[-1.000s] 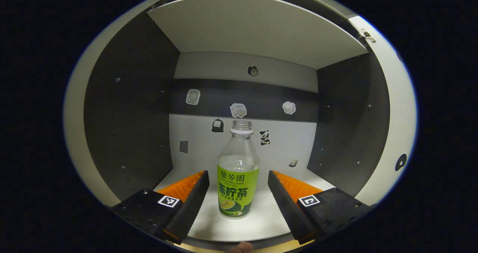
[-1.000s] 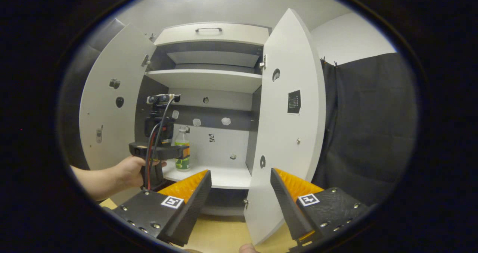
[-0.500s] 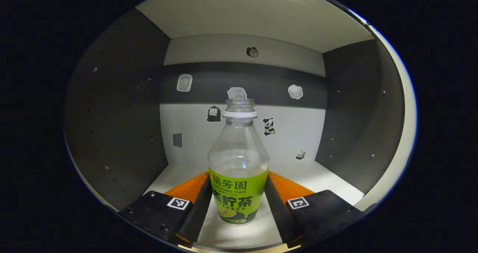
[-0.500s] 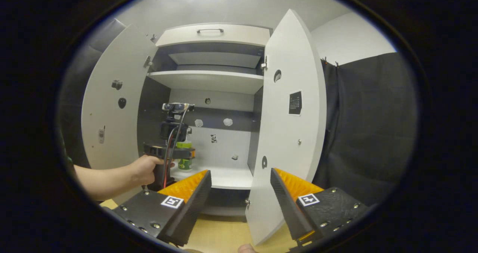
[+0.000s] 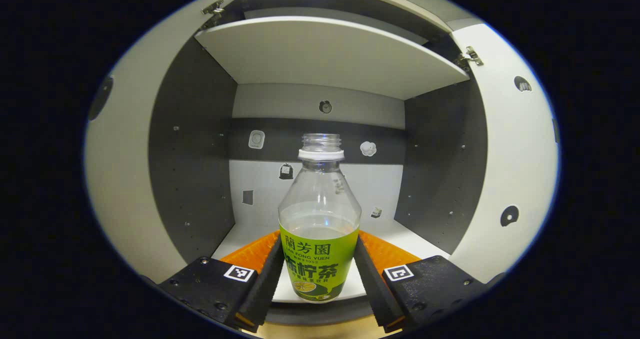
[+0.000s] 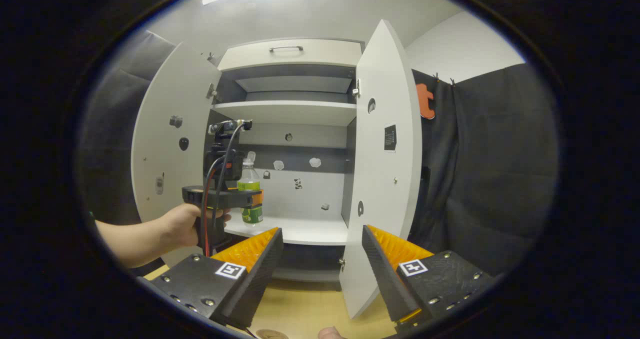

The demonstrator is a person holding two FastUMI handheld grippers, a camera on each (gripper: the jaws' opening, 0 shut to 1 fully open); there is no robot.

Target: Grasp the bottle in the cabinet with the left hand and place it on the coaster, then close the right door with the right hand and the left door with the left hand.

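Since a second ago you have closed your left gripper (image 5: 319, 279) on the bottle (image 5: 319, 229) and drawn it back toward the front edge of the cabinet's lower shelf (image 5: 400, 231); the fingers that stood apart on either side now pinch its green label from both sides. It stands upright and uncapped, with clear liquid up to about the label's top. Your right gripper (image 6: 322, 259) hangs outside the cabinet over the wooden tabletop (image 6: 305, 311), fingers spread with nothing between them. Farther off in the right gripper view, your hand (image 6: 181, 224) holds the left gripper at the shelf front. Both doors, left door (image 6: 165, 149) and right door (image 6: 382, 169), stand open.
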